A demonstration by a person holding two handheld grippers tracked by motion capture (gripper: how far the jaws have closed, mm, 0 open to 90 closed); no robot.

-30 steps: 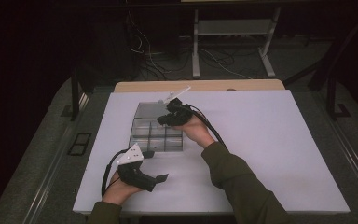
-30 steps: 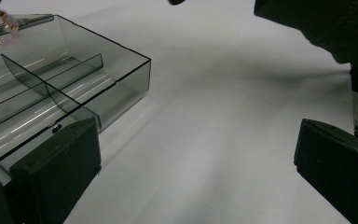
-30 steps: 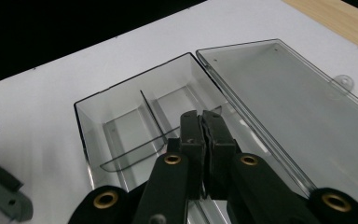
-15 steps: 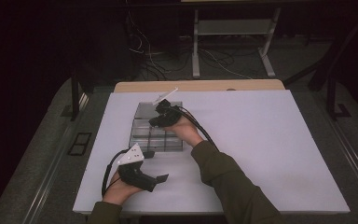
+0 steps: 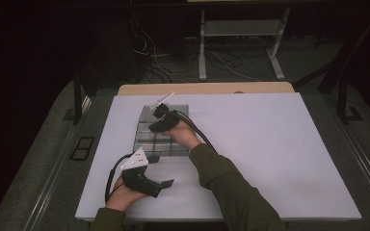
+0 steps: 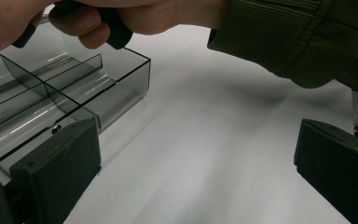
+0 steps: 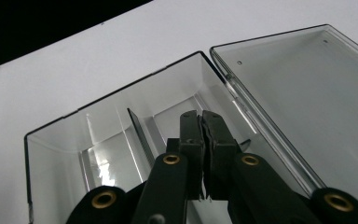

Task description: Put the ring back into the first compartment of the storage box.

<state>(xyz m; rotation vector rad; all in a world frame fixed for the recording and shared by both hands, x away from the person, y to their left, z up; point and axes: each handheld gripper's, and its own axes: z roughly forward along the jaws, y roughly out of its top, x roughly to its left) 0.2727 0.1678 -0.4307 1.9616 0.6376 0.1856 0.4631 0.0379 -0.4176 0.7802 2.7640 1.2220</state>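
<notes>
High view: we see a clear divided box [image 5: 160, 139] on the white table [image 5: 270, 144]. Our right hand-held gripper [image 7: 203, 140], jaws pressed together, hovers inside it; the left hand-held gripper [image 5: 161, 171] rests spread nearby. We should move gently past the thin dividers.

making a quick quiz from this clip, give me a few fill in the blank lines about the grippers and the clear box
1. The right gripper has its jaws ____.
2. The left gripper has its jaws ____.
3. The lid of the clear box is ____.
4. The box sits on a ____ table.

Missing words: shut; open; open; white
</notes>
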